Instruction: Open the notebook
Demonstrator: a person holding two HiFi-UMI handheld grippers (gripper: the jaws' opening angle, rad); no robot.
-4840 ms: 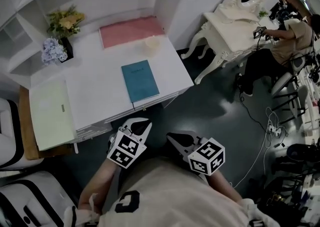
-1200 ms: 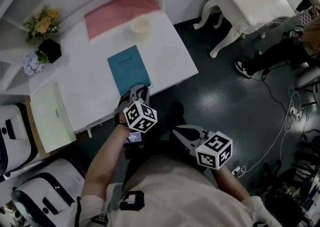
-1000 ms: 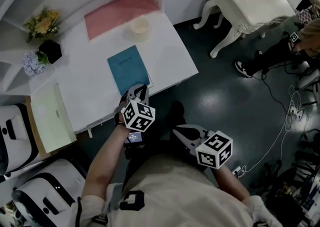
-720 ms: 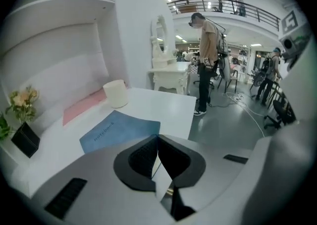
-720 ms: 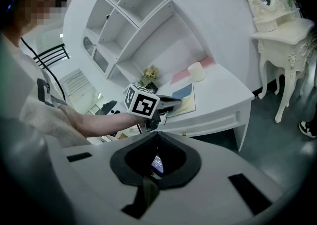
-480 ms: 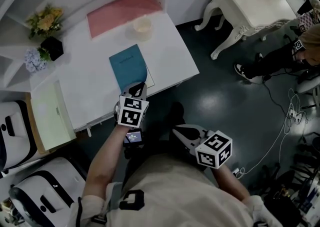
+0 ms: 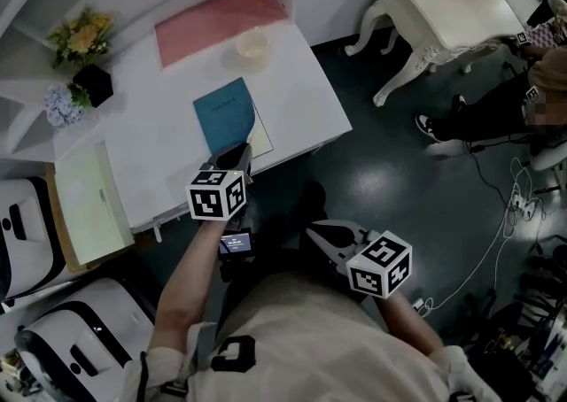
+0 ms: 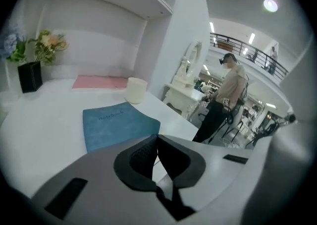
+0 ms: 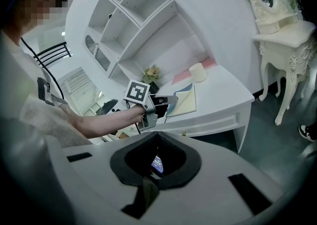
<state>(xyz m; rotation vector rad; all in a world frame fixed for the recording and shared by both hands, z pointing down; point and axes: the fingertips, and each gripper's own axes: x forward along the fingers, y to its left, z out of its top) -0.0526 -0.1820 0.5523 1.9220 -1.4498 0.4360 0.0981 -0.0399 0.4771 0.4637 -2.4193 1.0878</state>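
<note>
A teal notebook (image 7: pixel 223 115) lies on the white desk (image 7: pixel 151 161) near its front edge. My left gripper (image 7: pixel 237 157) is shut on the cover's near right corner and holds it raised, so a cream page (image 7: pixel 260 138) shows beneath. In the left gripper view the jaws (image 8: pixel 157 137) meet at the edge of the teal cover (image 8: pixel 114 125). The right gripper view shows that gripper (image 9: pixel 171 101) pinching the lifted cover over the cream page (image 9: pixel 185 101). My right gripper (image 7: pixel 317 236) hangs shut and empty in front of the desk, over the dark floor.
Behind the notebook stand a cream cup (image 7: pixel 252 48) and a pink mat (image 7: pixel 217 21). Flowers in a dark vase (image 7: pixel 80 46) are at the back left, a pale green pad (image 7: pixel 89 205) at the left. A white dressing table (image 7: pixel 452 2) and a seated person (image 7: pixel 523 99) are to the right.
My left gripper has rolled and risen a little with the cover's corner pinched. The cover has lifted off the pages and a cream page now shows. The right gripper has not moved.
</note>
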